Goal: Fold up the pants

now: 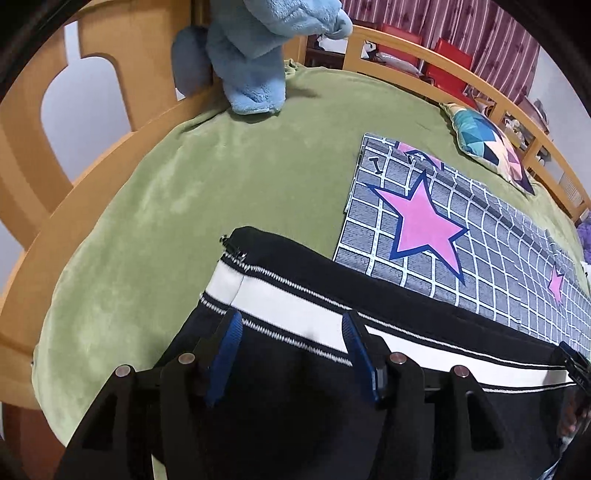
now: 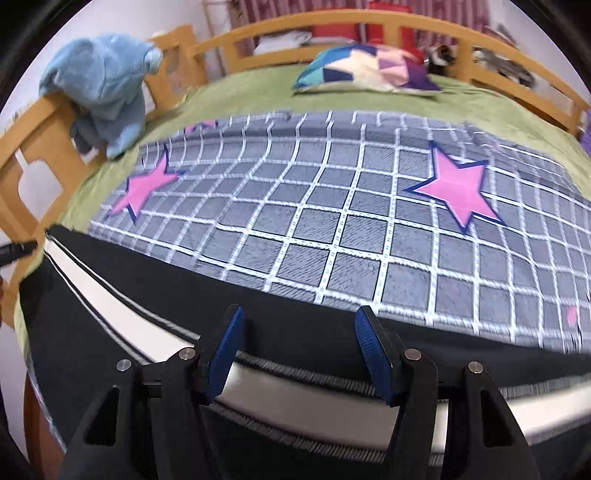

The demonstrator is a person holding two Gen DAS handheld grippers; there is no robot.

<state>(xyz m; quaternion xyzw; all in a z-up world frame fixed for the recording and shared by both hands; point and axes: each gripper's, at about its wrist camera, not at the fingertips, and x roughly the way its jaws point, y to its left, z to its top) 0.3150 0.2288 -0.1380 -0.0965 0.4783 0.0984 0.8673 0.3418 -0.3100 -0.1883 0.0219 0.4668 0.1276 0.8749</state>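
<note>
A green blanket [image 1: 207, 192] covers the bed, which is ringed by a wooden rail [image 2: 354, 18]. On the blanket lies a grey grid-patterned cloth [image 2: 332, 206] with pink stars [image 2: 458, 184]. A blue plush garment [image 2: 107, 85] hangs over the rail at the left corner, its lower end resting on the blanket. A cushion [image 2: 365, 66] with coloured triangles sits near the far rail, beyond the cloth. Behind the rail are red chairs [image 1: 447, 62] and a striped maroon curtain [image 1: 424, 18].

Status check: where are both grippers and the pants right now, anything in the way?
Left gripper open, over pants. Right gripper open, over the white stripe. Pants lie along the bed's near edge, partly over star blanket. Nothing blocking.
</note>
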